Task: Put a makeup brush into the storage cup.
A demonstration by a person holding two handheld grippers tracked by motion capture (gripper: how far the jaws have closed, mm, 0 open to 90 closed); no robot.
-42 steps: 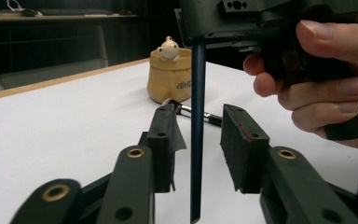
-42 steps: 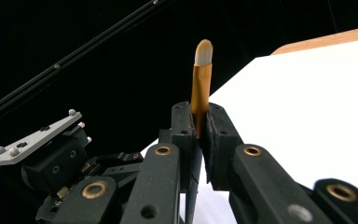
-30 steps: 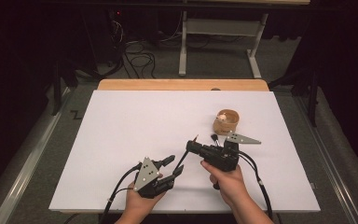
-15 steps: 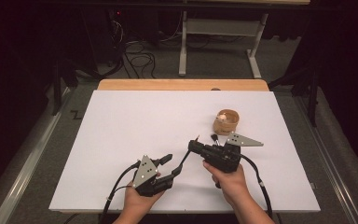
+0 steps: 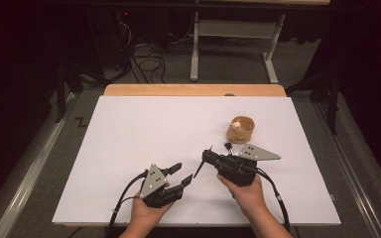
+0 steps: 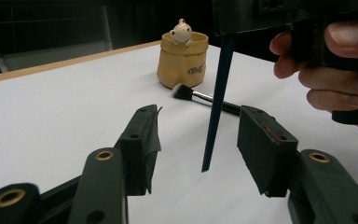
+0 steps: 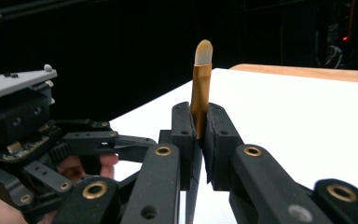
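Near edge of the white table [image 5: 129,129]: both of the person's hands come in from the bottom.

Left gripper [image 5: 180,174], near and left of centre, lies low over the table with its jaws pointing right and away. Jaws stand partly apart, having just been opening. In the left gripper view the dark pointed handle end of a slim brush [image 6: 216,105] hangs down between the two pads [image 6: 142,144] without touching either.

Right gripper [image 5: 206,157], just right of the left one, is clamped on that slim brush. In the right gripper view the pads pinch the gold ferrule, and the pale bristle tip [image 7: 203,51] sticks up above them. In the high view the handle slants down and left from the jaws towards the left gripper.

Farther, just beyond the right gripper: a second brush with a dark fluffy head [image 6: 182,92] lies flat on the table.

Farthest, right of centre: a small tan holder [image 5: 240,130] with a pale figure on its rim, upright, just behind that lying brush.
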